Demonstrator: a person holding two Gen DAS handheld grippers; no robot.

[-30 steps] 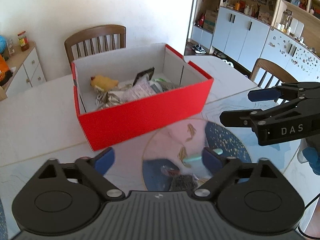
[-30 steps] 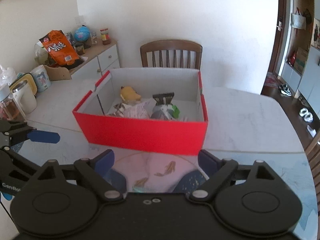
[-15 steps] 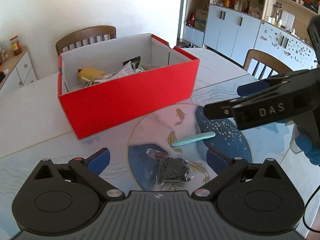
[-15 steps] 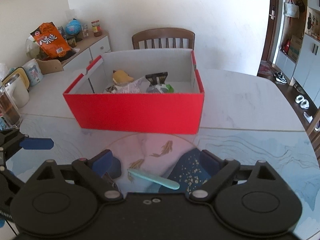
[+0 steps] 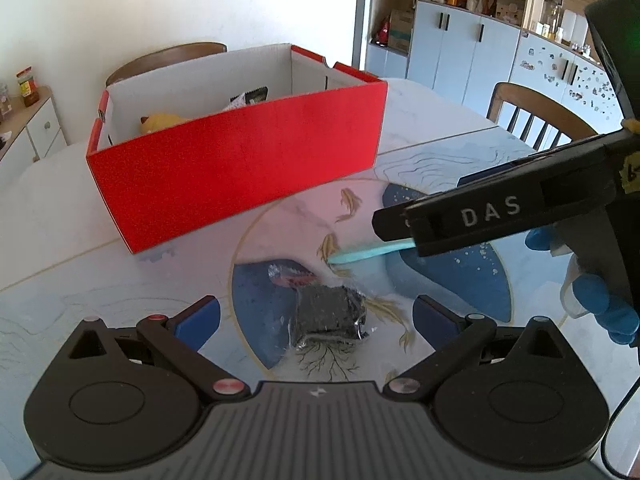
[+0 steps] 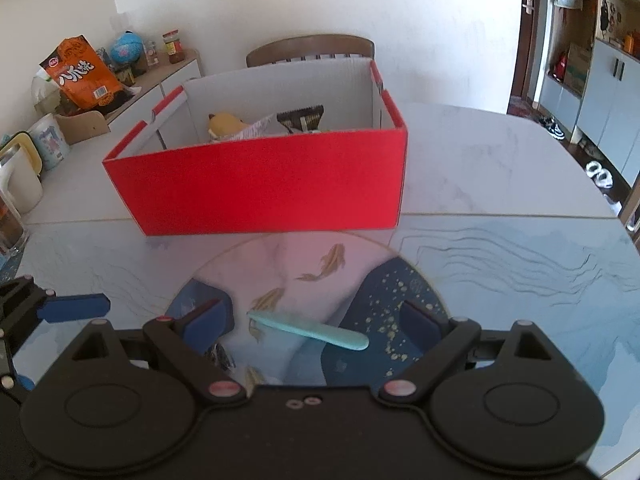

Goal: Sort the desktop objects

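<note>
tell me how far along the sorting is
Partly done. The red box already holds several things, including a yellow toy and snack packets. Neither gripper holds anything: the left gripper is open around the dark wrapped packet, the right gripper open around the teal stick. Both remain on the table.

Both grippers have descended toward the worktop. The right gripper (image 6: 314, 322) now has the teal stick (image 6: 308, 330) between its open jaws. The left gripper (image 5: 316, 314) now brackets the dark wrapped packet (image 5: 328, 316), apparently without contact.
</note>
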